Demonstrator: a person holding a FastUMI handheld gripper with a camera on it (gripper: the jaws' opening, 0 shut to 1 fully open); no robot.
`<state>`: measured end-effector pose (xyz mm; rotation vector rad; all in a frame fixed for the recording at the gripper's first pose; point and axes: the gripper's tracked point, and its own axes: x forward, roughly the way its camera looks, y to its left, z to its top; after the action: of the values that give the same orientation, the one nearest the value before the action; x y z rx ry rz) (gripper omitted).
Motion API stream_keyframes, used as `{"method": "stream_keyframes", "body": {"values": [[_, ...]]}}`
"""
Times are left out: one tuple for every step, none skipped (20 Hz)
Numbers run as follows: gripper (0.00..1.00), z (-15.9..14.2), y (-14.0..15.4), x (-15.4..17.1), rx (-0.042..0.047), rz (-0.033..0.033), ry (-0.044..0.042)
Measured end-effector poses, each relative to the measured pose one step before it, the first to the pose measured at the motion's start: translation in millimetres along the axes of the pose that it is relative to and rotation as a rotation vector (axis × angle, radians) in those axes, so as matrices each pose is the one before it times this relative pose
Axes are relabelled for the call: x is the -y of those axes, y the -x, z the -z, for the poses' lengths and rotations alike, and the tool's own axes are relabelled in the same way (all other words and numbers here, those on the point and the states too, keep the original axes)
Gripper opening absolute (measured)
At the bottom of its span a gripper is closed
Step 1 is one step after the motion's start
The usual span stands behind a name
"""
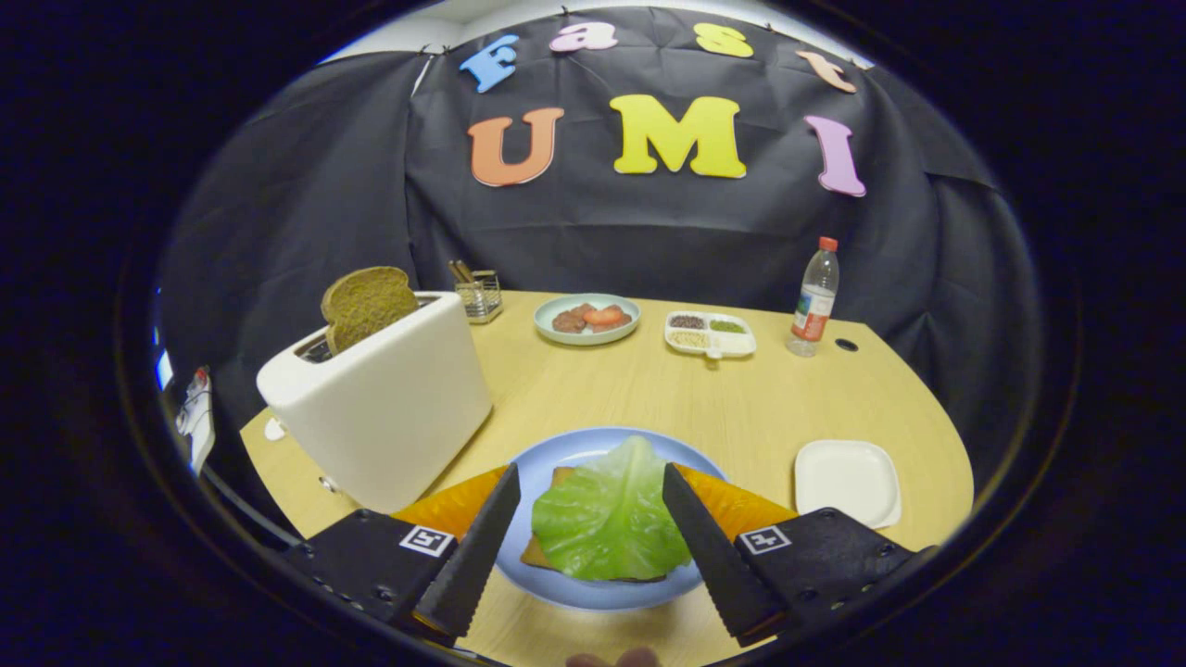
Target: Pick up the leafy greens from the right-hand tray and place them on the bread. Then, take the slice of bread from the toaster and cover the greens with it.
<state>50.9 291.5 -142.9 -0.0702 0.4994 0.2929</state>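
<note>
Gripper (588,519): held wide open, empty, above the round blue plate (556,454).
Green lettuce leaf (607,514): laid on brown bread (536,553), seen between the fingers.
Brown toast slice (368,304): upright in the white toaster (384,408).

Greens (607,514) on bread (542,547), toaster slice (368,304) upright

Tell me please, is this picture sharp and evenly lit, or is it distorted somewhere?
Gripper view: fisheye bends the table edge and tilts the toaster; the lettuce between the open gripper fingers is sharp and bright; the bottle looks softer; the wall is dim.
</note>
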Motion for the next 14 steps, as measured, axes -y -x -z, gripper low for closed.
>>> {"method": "stream_keyframes", "body": {"values": [[0.96,-7.86,6.09,-1.93,0.02803,0.00525,0.00945],[0.96,-8.51,5.81,-1.12,0.03064,0.00710,0.00587],[0.96,-9.49,5.41,-0.52,0.03201,0.01057,-0.00062],[0.96,-9.14,4.22,-2.10,0.02963,0.00596,-0.00526],[0.96,-9.22,4.23,-3.57,0.02409,0.00218,-0.00796],[0.95,-7.59,3.22,-4.47,0.01641,-0.00111,-0.00871],[0.95,-8.53,3.83,-5.14,0.01372,-0.00314,-0.00679],[0.95,-9.16,3.59,-5.29,0.01460,-0.00174,-0.00777],[0.95,-9.04,3.32,-4.91,0.01455,0.00100,-0.00670],[0.95,-9.20,3.55,-5.12,0.01715,-0.00019,-0.00604],[0.95,-8.83,2.27,-5.94,0.01715,0.00005,-0.00238],[0.95,-8.27,2.09,-5.98,0.01933,-0.00003,0.00089],[0.95,-7.32,1.21,-5.01,0.01576,0.00002,0.00312],[0.95,-6.13,1.31,-5.44,0.01336,-0.00044,-0.00104]]}}
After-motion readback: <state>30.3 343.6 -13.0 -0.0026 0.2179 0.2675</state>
